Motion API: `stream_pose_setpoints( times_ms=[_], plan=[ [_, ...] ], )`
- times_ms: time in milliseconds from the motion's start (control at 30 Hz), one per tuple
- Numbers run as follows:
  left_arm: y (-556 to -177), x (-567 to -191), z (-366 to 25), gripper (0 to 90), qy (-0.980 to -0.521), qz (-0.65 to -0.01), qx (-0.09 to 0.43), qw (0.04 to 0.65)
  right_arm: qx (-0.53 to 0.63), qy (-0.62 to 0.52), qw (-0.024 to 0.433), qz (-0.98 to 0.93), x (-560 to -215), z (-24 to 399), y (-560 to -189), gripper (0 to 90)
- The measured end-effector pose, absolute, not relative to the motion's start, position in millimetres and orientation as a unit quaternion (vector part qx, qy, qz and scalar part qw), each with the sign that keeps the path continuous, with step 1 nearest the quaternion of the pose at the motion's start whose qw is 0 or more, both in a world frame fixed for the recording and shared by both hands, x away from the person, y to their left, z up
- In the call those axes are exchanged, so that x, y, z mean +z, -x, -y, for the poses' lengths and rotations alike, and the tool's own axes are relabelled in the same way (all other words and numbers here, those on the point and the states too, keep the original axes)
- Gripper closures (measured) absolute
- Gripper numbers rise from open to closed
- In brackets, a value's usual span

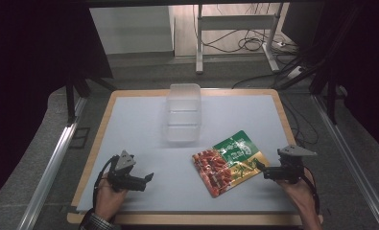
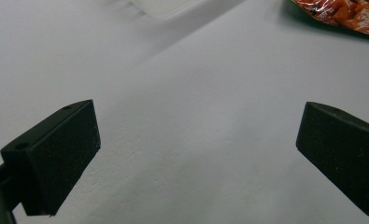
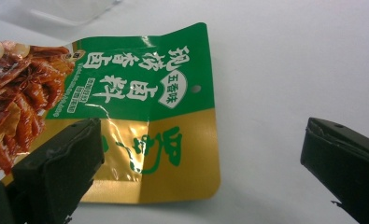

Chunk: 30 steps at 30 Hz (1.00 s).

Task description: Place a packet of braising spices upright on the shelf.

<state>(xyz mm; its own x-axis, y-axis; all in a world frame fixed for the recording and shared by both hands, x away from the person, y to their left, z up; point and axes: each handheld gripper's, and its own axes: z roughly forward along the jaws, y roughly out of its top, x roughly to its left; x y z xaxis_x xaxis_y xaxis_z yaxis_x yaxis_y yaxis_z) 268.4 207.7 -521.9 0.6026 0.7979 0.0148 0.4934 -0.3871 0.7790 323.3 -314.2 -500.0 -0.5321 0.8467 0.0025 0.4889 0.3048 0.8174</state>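
A pale grey-white mat (image 1: 144, 143) covers a wooden-edged table (image 1: 100, 124), with grey floor (image 1: 144, 72) around it, metal rails (image 1: 53, 165) at both sides, and a metal stand (image 1: 199, 43) with tangled cables (image 1: 247, 43) beyond. A clear plastic container (image 1: 183, 112) sits toward the far middle of the mat. A green, gold and red snack packet (image 1: 229, 162) lies flat near the front right. The left gripper (image 1: 146, 178) rests at front left, jaws wide apart and empty. The right gripper (image 1: 260, 165), jaws also spread, sits just beside the packet's gold end.
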Motion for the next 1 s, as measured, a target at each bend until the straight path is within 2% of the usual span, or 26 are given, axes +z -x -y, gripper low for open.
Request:
stream_pose_setpoints(
  times_ms=[300,500,800,1000],
  plan=[
    [-268.2,-522.4,-206.2,0.0,-0.812,-0.395,0.2,0.381,0.389,-0.422,0.22,-0.789,-499.8,302.4,-332.9,0.5],
    [-268.2,-522.6,-205.6,0.0,-0.812,-0.394,0.2,0.38,0.366,-0.432,0.209,-0.798,-503.6,293.8,-343.4,7.2],
    [-268.3,-522.9,-204.6,0.0,-0.815,-0.392,0.201,0.377,0.356,-0.437,0.174,-0.808,-510.6,292.2,-363.6,22.6],
    [-268.4,-523.1,-204.2,0.0,-0.816,-0.39,0.201,0.375,0.355,-0.438,0.148,-0.813,-513.0,290.8,-372.2,27.4]
  ],
)
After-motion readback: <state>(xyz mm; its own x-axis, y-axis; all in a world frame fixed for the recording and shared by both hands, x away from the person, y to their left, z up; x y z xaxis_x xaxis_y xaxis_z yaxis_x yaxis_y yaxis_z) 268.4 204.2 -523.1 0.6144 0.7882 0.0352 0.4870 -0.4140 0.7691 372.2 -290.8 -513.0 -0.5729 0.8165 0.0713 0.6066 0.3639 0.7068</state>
